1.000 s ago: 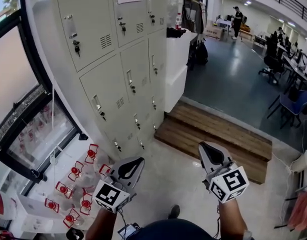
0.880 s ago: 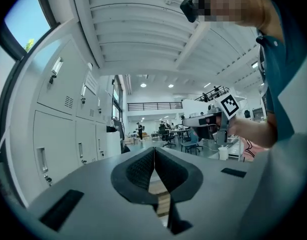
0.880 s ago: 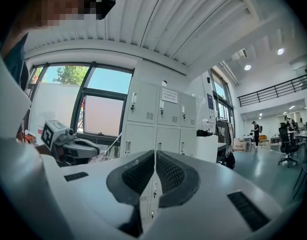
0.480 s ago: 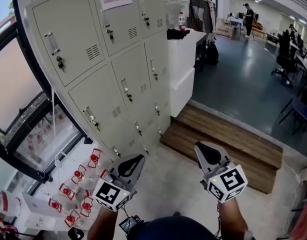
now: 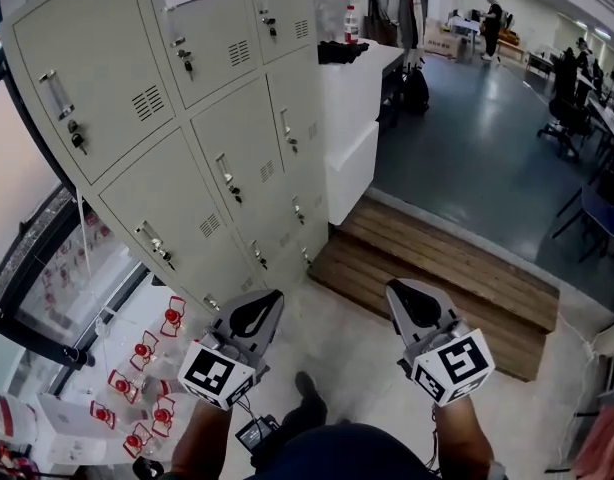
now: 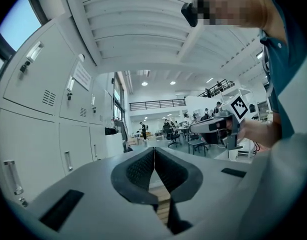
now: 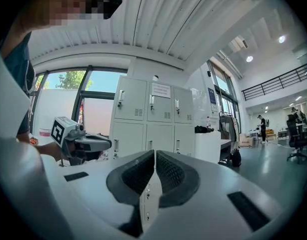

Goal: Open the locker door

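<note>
The bank of pale grey lockers (image 5: 177, 138) stands at upper left in the head view, all doors closed, each with a small handle and a key; one such door (image 5: 162, 218) is nearest. My left gripper (image 5: 255, 313) hovers low over the floor, short of the lockers, shut with nothing in it. My right gripper (image 5: 412, 303) is level with it to the right, also shut and empty. In the left gripper view the pads (image 6: 166, 171) meet, lockers (image 6: 38, 99) at left. The right gripper view faces the lockers (image 7: 151, 116) over closed pads (image 7: 138, 171).
A wooden step (image 5: 437, 258) lies ahead to the right, a white counter (image 5: 352, 118) beside the lockers. Several red-capped bottles (image 5: 152, 368) sit on the floor at lower left by the window. Office chairs and people are far back right. My shoe (image 5: 309, 390) shows below.
The view has swung so the lockers sit further left and lower in the frame. A shoe has come forward. Both grippers stay shut and keep their places.
</note>
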